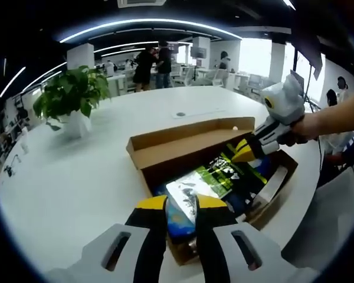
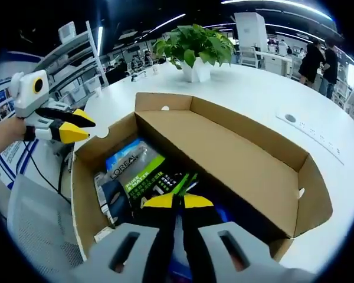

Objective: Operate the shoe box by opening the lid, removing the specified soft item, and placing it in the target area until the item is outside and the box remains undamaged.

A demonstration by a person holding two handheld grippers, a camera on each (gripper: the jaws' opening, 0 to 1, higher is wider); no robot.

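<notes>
The shoe box sits open on the white table, lid folded back and standing beyond the tray as seen from my R tool. Inside the tray: glossy flat packs, incl. a green-and-black pack and a blue pack w/ partial lettering. I can't tell which of these is the specified soft item; the contents overlap and the lower layers are hidden.

R gripper: tips down inside the tray, over the packs. Jaws are near together w/ a narrow gap between the yellow tips. Whether they pinch anything I can't tell, since the tips cover the contact spot.

L gripper: in the left gripper view its tips sit at the near end of the box, w/ a blue-edged pack running into the gap between the jaws. Actual grip not confirmable; the jaw bodies mask the near box wall and pack end. In the right gripper view the same tool appears at left, beside the box's left wall, held by a hand cut off at frame edge.

In the left gripper view the R tool enters from the right, tips over the tray, hand behind it.

Beyond the box: potted plant on the table, small round port in the tabletop. People stand far off, too small for detail.
</notes>
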